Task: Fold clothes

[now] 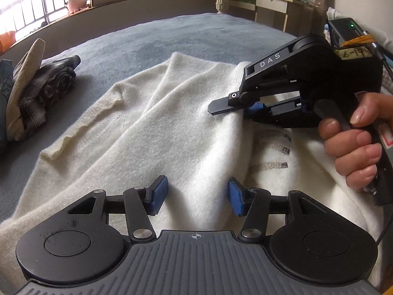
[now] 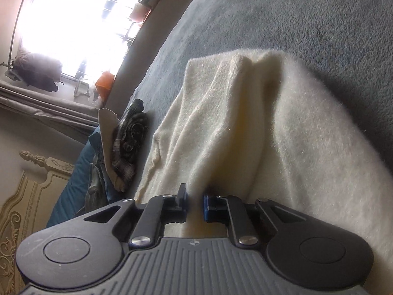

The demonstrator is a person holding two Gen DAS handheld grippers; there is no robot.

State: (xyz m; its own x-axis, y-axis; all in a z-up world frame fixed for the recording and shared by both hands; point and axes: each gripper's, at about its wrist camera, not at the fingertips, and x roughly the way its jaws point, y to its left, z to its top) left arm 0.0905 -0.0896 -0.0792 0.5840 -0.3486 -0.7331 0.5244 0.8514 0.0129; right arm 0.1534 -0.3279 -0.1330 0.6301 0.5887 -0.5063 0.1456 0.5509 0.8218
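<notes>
**Cream sweater partly folded, right gripper holding a fold**

The cream sweater (image 1: 152,132) lies on the grey-blue bed cover (image 1: 172,34), spread in front of both grippers. The right gripper (image 2: 195,205) has its fingers nearly together w/ a ridge of the knit pinched between the blue pads (image 2: 207,209); from the left wrist view this cloth is lifted and draped over, and under it a label w/ grey stripes (image 1: 272,151) shows. The left gripper (image 1: 197,195) has fingers spread, the sweater passing between them, not pinched. One sleeve lies flat, left of the left fingers. I judge the fold is in the middle: one side is raised, but the sweater is not yet a compact shape. A pile of other clothes (image 1: 36,91) waits far left; folded or not, cannot tell.
</notes>
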